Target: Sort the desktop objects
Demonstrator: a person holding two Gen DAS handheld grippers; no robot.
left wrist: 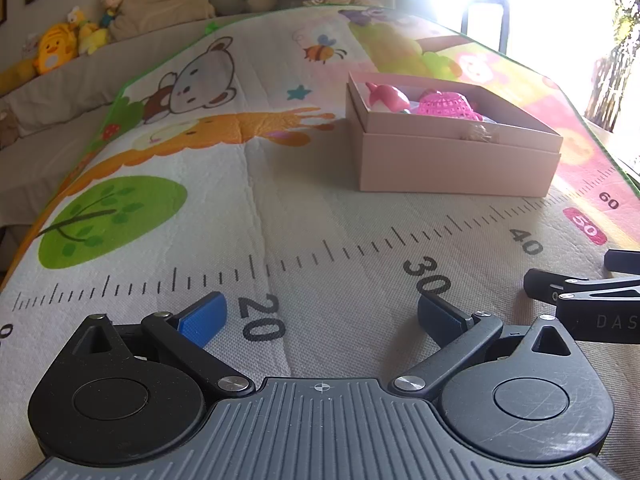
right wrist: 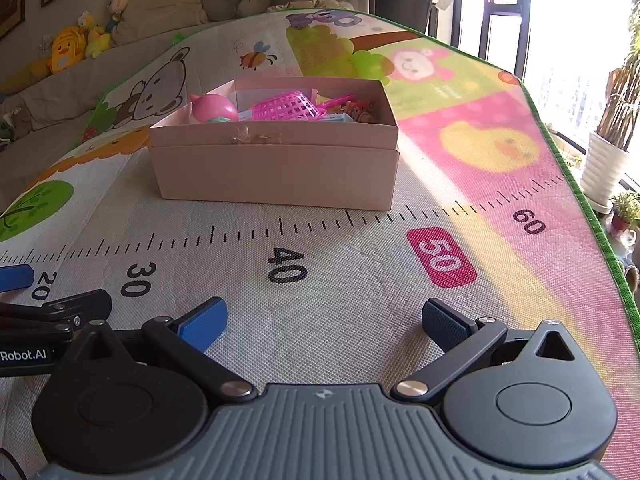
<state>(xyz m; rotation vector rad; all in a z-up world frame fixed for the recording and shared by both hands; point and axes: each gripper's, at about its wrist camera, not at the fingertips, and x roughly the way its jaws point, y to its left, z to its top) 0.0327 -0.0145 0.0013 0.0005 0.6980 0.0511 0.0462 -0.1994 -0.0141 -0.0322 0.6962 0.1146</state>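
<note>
Both tongs, left (left wrist: pixel 320 316) and right (right wrist: pixel 324 320), are held spread and empty; the far box (right wrist: pixel 276 176) could be nudged if approached carelessly.

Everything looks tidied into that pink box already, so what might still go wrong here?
The pink basket sits heaped near the pink box rim, so a bump might tip it out. The open left claw and right claw rest close side by side and might knock together.
</note>
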